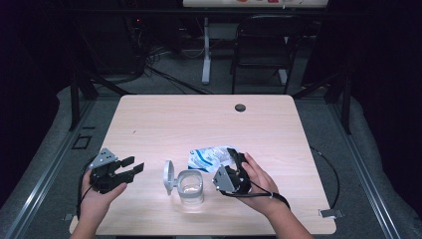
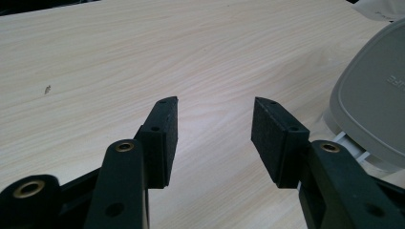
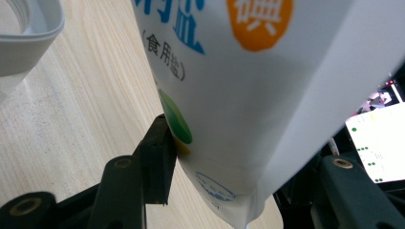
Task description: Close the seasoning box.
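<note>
White plastic bag (image 3: 239,95) sits between my right jaws, which stand wide; the left pad (image 3: 160,157) touches the bag's printed face, the other side is hidden behind the bag, so I judge this a broad grip on it rather than a proven one. Blue and orange print, a salt bag by the characters. In the high view the bag (image 1: 209,157) lies near the table's middle, just behind the right gripper (image 1: 233,167), its lower end tucked into the jaws.

Clear container (image 1: 190,187) stands just left of that gripper, its grey lid (image 1: 169,177) hinged up and back. Lid up, mouth free: ready to take whatever gets poured. Container rim (image 3: 28,33) lies close beside the bag in the right gripper view, so the carry would be short.

Left gripper (image 1: 130,168) rests low on the wooden table (image 1: 199,119), jaws apart, nothing between the pads (image 2: 167,138). It points at the lid (image 2: 377,95), near but not touching. My guess: parked there to steady the container when the bag tips.
</note>
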Demonstrator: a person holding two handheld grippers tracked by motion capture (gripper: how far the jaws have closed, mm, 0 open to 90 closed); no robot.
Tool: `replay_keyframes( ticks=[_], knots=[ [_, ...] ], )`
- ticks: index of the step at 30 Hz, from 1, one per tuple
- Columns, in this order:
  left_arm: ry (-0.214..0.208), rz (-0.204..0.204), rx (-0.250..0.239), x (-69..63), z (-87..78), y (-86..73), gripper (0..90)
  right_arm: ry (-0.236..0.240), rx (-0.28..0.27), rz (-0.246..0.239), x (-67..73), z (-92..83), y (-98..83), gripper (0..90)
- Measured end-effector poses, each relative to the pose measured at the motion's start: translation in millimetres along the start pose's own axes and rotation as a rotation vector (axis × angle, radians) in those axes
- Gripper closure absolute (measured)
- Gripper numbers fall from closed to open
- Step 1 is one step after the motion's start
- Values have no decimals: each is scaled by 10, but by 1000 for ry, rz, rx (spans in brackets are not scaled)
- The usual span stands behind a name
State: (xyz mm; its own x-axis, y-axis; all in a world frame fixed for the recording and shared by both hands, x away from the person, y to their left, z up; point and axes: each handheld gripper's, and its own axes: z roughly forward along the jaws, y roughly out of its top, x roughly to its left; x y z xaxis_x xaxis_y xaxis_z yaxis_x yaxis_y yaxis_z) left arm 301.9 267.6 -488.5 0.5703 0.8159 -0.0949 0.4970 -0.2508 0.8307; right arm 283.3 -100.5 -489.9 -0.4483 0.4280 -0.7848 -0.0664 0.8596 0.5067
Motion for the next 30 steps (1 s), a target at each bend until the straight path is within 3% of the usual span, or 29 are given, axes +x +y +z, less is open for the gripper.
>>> replay_keyframes(
  ticks=[8, 14, 26, 30],
  knots=[
    [-1, 2, 1, -1, 3, -1, 524, -14, -11, -2, 13, 6, -7, 476],
    [0, 2, 2, 1, 4, -2, 524, -24, 6, -40, 20, 0, -17, 478],
    [-1, 1, 4, -1, 9, -4, 524, -34, -9, -67, 61, 3, -36, 479],
    [-1, 2, 4, -1, 11, -5, 523, -43, 12, -102, 68, -1, -41, 481]
  ],
)
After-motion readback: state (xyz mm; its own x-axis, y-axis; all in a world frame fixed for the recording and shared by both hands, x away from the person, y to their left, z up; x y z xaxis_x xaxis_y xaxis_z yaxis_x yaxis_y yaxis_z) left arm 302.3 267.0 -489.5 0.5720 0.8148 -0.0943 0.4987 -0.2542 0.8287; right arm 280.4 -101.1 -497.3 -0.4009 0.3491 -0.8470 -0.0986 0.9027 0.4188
